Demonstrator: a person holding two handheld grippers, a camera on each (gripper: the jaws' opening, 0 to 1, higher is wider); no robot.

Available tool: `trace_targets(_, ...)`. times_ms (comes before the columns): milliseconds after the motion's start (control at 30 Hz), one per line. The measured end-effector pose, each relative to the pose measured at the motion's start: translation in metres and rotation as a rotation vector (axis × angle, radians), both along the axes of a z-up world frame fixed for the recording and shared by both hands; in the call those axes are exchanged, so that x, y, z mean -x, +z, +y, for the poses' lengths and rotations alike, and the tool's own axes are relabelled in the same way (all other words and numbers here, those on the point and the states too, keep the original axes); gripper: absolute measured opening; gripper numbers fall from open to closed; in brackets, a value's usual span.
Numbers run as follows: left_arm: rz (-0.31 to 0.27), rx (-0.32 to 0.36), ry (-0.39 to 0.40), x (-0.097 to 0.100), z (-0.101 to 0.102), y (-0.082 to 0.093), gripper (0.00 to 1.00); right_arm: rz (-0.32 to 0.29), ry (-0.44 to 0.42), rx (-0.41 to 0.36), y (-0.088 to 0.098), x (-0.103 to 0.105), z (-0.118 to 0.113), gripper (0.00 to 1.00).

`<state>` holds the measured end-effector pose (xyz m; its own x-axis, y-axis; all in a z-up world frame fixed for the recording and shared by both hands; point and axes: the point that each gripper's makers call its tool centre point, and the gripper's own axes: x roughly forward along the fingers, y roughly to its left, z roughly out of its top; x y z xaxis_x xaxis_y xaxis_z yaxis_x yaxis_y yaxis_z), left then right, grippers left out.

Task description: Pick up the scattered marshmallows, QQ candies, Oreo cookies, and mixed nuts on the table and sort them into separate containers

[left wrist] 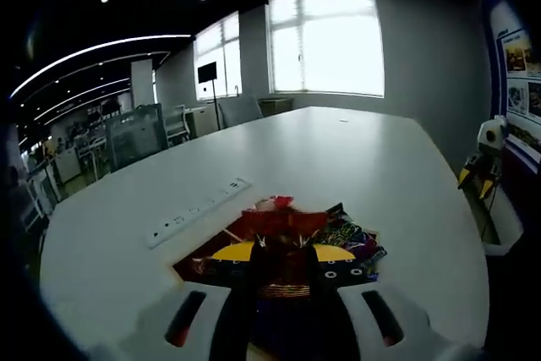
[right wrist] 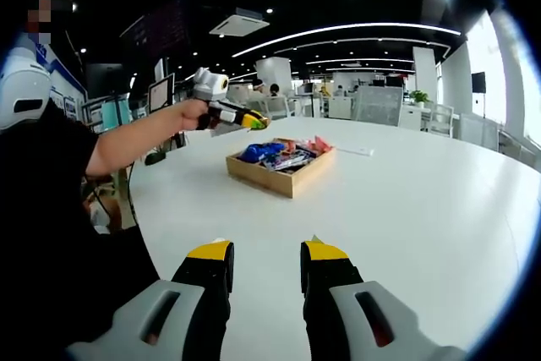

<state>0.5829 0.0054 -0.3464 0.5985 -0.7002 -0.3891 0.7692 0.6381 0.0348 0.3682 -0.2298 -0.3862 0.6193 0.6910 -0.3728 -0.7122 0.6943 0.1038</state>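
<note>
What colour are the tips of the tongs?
Yellow tips on black; the right gripper view shows them best.

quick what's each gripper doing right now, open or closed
left gripper: over the wooden tray of snack packets; cannot tell if open or shut.
right gripper: open, empty, above the white table.

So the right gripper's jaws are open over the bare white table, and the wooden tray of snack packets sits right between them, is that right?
Not quite. The right gripper is open over the bare white table, but the wooden tray of snack packets sits well beyond its jaws, farther up the table, under the left gripper. The right gripper view shows this.
</note>
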Motion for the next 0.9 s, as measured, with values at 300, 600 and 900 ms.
trace_targets(300, 0.023, 0.012, 0.030, -0.018, 0.002, -0.003, 0.28, 0.005, -0.014, 0.002, -0.001, 0.002, -0.006, 0.28)
trace_targets(600, 0.047, -0.005, 0.078, -0.039, 0.007, -0.017, 0.28, 0.012, -0.025, 0.002, -0.003, 0.002, -0.009, 0.28)
trace_targets(900, 0.058, -0.033, 0.111, -0.052, 0.010, -0.025, 0.28, 0.019, -0.033, 0.003, -0.007, 0.001, -0.012, 0.28)
